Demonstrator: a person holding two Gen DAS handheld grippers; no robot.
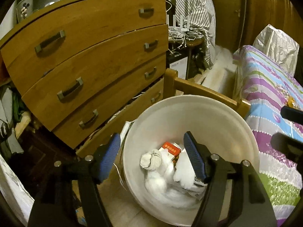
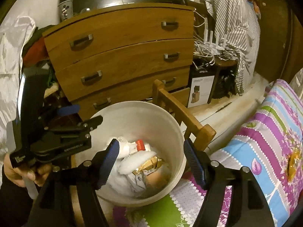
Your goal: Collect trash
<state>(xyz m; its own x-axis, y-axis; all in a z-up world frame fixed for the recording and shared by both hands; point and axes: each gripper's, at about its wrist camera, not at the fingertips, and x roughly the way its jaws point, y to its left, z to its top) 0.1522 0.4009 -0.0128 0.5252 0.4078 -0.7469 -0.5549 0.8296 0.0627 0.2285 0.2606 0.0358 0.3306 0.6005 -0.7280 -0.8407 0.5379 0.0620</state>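
Both tongs [image 1: 152, 158] [image 2: 150, 161] gape empty above the trash-filled bucket [image 1: 208, 113].

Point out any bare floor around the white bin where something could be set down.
Bare floor: the pale strip between the bed and the knife-block box. Crowded: the white bin sits tight between the dresser and wooden bed frame; clutter left of the dresser.

One white bin [image 1: 191, 113] stands by one wooden chest of drawers [image 1: 90, 60] with four drawer fronts, each carrying two handles, eight in all. Inside the bin lies one red-and-white box [image 1: 169, 148]; the crumpled white pieces around it cannot be counted apart. One printed cup [image 2: 65, 9] sits on the chest. Two grippers show, the left gripper [image 1: 152, 156] and the right gripper [image 2: 150, 161].
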